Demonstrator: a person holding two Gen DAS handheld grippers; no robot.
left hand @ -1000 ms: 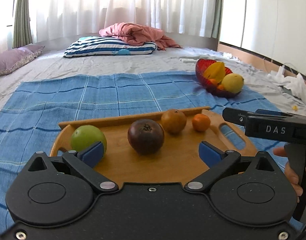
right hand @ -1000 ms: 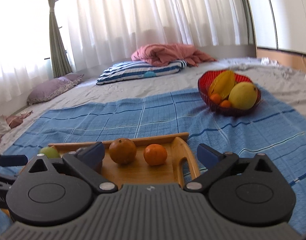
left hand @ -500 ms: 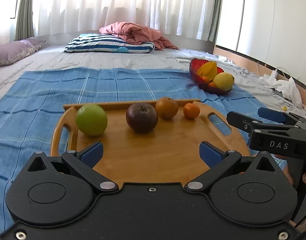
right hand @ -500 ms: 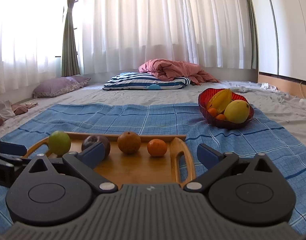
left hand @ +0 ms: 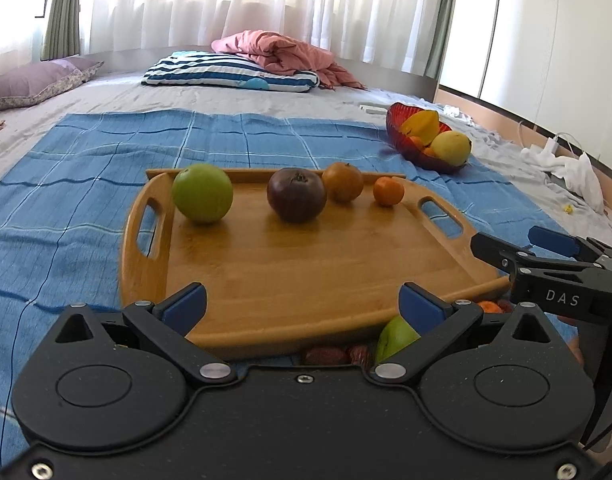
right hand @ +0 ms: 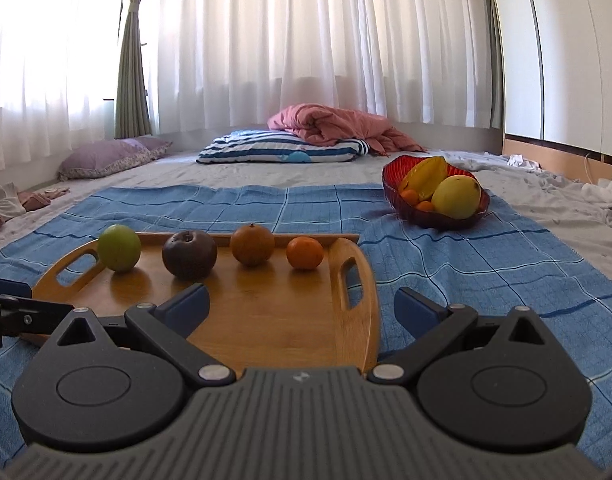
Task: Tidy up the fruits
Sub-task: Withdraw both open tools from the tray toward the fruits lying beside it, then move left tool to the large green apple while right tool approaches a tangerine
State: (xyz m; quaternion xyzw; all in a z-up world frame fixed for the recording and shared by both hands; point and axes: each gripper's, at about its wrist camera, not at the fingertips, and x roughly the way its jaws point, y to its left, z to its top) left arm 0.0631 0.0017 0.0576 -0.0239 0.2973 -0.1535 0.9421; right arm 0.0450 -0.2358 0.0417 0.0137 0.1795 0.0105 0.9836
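Left gripper [left hand: 302,302] held wide open, nothing gripped, above near edge of wooden tray [left hand: 306,264]. Right gripper [right hand: 302,310] likewise spread, empty, over tray's right end. Four fruits lined along far rim: green apple [left hand: 202,193], dark purple fruit [left hand: 296,195], brown fruit [left hand: 342,182], small orange [left hand: 388,191]. Red fruit bowl [right hand: 390,184] seen far right on blue cloth [right hand: 466,264].
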